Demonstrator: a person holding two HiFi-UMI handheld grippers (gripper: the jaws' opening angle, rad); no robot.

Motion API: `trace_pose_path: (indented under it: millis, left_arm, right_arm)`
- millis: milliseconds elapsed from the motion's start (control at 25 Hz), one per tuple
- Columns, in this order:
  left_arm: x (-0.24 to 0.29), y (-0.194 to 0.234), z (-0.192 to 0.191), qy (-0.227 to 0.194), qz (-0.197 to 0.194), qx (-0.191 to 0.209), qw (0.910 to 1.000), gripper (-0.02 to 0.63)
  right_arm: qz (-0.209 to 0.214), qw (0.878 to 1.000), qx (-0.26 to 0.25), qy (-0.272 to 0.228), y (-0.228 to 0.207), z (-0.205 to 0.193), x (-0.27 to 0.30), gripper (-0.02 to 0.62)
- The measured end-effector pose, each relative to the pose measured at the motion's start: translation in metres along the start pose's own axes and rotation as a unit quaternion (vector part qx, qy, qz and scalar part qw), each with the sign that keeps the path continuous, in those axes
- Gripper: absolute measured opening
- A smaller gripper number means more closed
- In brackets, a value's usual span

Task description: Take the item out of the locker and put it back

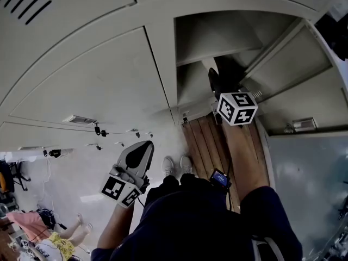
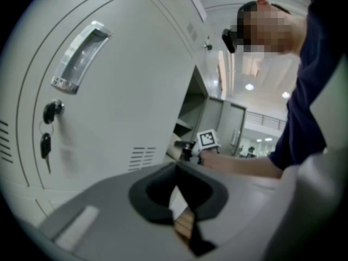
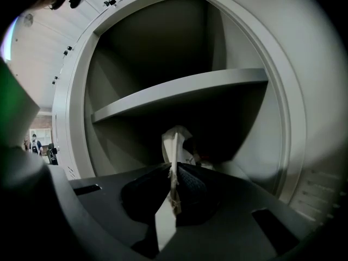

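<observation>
The open locker (image 1: 217, 42) is ahead of me on the right. My right gripper (image 1: 216, 86) reaches into it below the inner shelf (image 3: 179, 91). In the right gripper view its jaws (image 3: 174, 170) are shut on a thin white item (image 3: 175, 140), which shows edge-on and stands up between the pads. I cannot tell what sort of item it is. My left gripper (image 1: 136, 154) hangs low at the left, away from the locker. Its jaws (image 2: 179, 194) are shut with nothing in them. From the left gripper view, the right gripper's marker cube (image 2: 207, 140) shows at the locker opening.
Closed locker doors (image 1: 98, 75) fill the wall to the left. One has a recessed handle (image 2: 81, 56) and keys hanging from its lock (image 2: 46, 140). The open door (image 1: 304, 167) stands at the right. My shoes (image 1: 176, 165) are on the floor near wooden boards (image 1: 209, 143).
</observation>
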State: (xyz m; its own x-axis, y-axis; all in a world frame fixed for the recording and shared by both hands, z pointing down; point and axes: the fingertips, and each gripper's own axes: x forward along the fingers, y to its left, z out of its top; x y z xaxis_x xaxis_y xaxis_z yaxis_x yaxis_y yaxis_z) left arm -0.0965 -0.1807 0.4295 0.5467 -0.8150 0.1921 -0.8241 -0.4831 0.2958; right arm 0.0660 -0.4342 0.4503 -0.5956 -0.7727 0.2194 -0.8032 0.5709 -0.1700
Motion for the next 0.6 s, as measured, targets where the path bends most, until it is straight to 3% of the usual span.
trace_pose_path:
  millis: [600]
  left_arm:
    - [-0.002, -0.002, 0.0, -0.004, 0.022, 0.003, 0.9997, 0.003]
  right_arm:
    - [0.028, 0.999, 0.021, 0.017, 0.004, -0.011, 0.008, 0.018]
